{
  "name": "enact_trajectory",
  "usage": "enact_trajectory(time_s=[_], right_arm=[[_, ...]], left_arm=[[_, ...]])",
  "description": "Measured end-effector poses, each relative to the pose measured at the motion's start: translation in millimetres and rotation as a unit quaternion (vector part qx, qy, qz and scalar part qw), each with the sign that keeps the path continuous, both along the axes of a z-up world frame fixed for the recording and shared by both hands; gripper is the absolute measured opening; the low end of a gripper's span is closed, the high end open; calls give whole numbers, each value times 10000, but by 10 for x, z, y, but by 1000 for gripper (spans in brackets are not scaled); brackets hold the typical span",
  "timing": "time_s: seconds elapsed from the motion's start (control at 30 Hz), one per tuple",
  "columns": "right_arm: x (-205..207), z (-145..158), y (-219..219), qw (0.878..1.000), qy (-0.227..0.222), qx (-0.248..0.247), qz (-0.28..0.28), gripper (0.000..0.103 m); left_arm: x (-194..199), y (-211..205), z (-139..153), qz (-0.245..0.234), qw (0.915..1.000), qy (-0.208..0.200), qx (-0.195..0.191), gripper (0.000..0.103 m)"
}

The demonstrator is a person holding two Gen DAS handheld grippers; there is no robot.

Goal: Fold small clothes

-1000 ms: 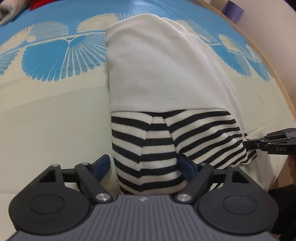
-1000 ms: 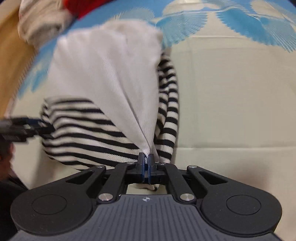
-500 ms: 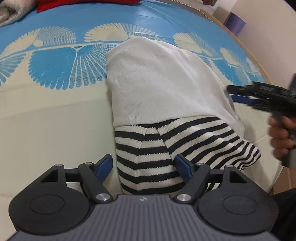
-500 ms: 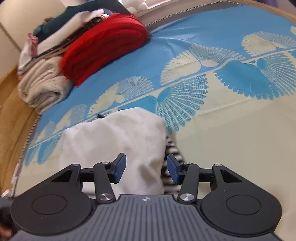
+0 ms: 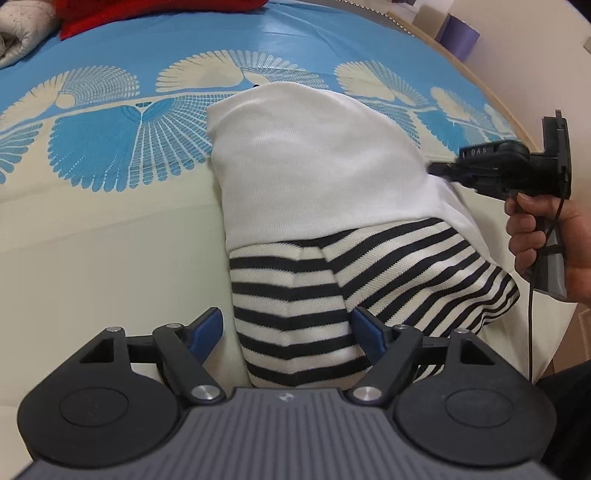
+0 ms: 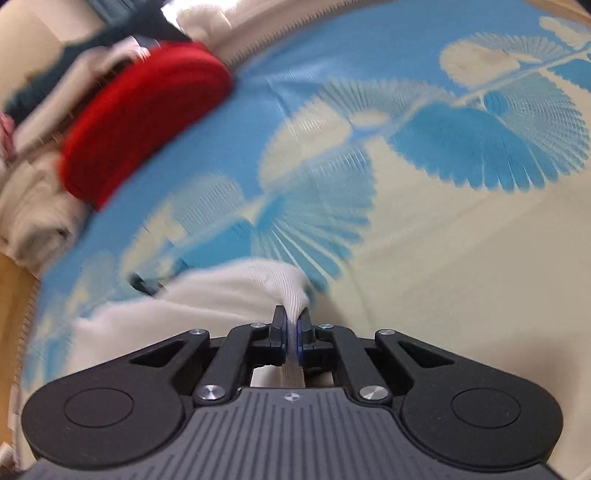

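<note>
A small white garment (image 5: 314, 162) with a black-and-white striped part (image 5: 291, 295) lies folded on the blue and cream bedspread (image 5: 110, 229). My left gripper (image 5: 288, 326) is open and straddles the near striped end; its left pad stands clear of the cloth. At the garment's right edge, my right gripper (image 5: 437, 170) is held by a person's hand (image 5: 535, 236). In the right wrist view the right gripper (image 6: 291, 321) has its jaws closing tight, and the pads press on a pinch of the white cloth (image 6: 207, 302).
A folded red cloth (image 6: 140, 118) and a stack of pale folded clothes (image 6: 33, 206) sit at the far left of the bed. A purple object (image 5: 458, 37) stands beyond the bed's curved rim (image 5: 406, 27). Bare bedspread stretches left of the garment.
My right gripper let go of the striped corner, opened, moved up along the garment's right edge and shut on the white cloth. The left gripper stayed where it was, open.
</note>
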State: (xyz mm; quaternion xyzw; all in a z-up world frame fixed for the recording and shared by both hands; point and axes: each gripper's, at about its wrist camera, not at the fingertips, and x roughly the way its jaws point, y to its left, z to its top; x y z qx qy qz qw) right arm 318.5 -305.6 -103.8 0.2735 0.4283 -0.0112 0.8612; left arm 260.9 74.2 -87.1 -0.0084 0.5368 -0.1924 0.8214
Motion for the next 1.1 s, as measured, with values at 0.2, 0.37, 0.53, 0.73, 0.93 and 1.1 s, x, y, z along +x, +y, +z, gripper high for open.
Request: enact_trajectory(time_s=[0.2,0.37,0.53,0.73,0.93,1.1], right_arm=[[-325,391,19,9972,-262,-637,-303,10],[-762,693,635,9745,-827,-535,2017,28],[-867,55,768,9672,589,-913,2296,29],[-1138,476,755,9717,246,-1294,1959,48],[-1269,68,615,9632,1295,-1464,1846,63],[-1519,694,515,9798,206,-1671,1079,63]], left_arm=[[-1,170,176,272,9988,-236,-331,81],[-12,101,286,335,9969,-496,-518,80],[-33,-72,19,254,9986,-219,399,81],[-178,0,86,361,9986,-166,343,82],[-371,-12,173,625,9940,-422,793,86],[-721,-37,580,709,9903,-917,769,87]])
